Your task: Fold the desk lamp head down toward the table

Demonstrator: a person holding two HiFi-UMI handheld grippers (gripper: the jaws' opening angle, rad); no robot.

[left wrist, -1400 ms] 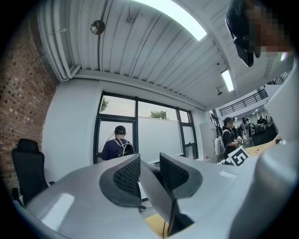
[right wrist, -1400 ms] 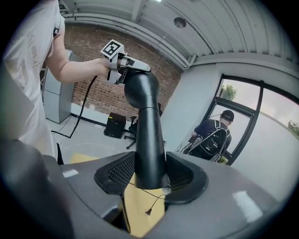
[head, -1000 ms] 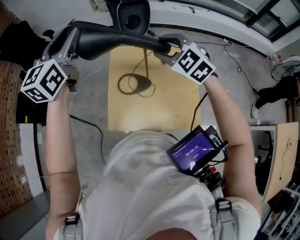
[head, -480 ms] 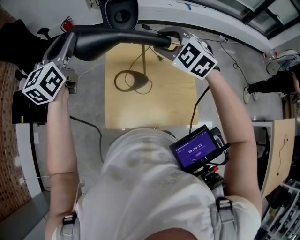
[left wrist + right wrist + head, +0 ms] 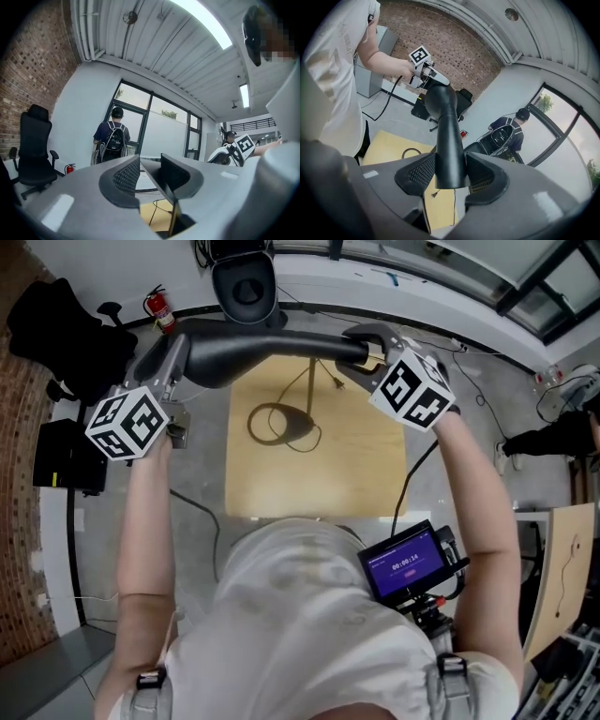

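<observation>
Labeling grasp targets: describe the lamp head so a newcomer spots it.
Find the wooden table. Across its far edge spans the lamp head, narrow end held in the right gripper. It's the only thick, tapered black tube; the cable below is thin, coiled.

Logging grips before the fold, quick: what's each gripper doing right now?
Left gripper: open, nothing between its jaws.
Right gripper: closed on the narrow end of the black lamp head.

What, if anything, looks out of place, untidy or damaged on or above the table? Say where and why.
Only the cord stands out. It lies in a loose loop on the far half of the table, possibly in the way of the lamp head held above. Nothing looks spilled or broken.
</observation>
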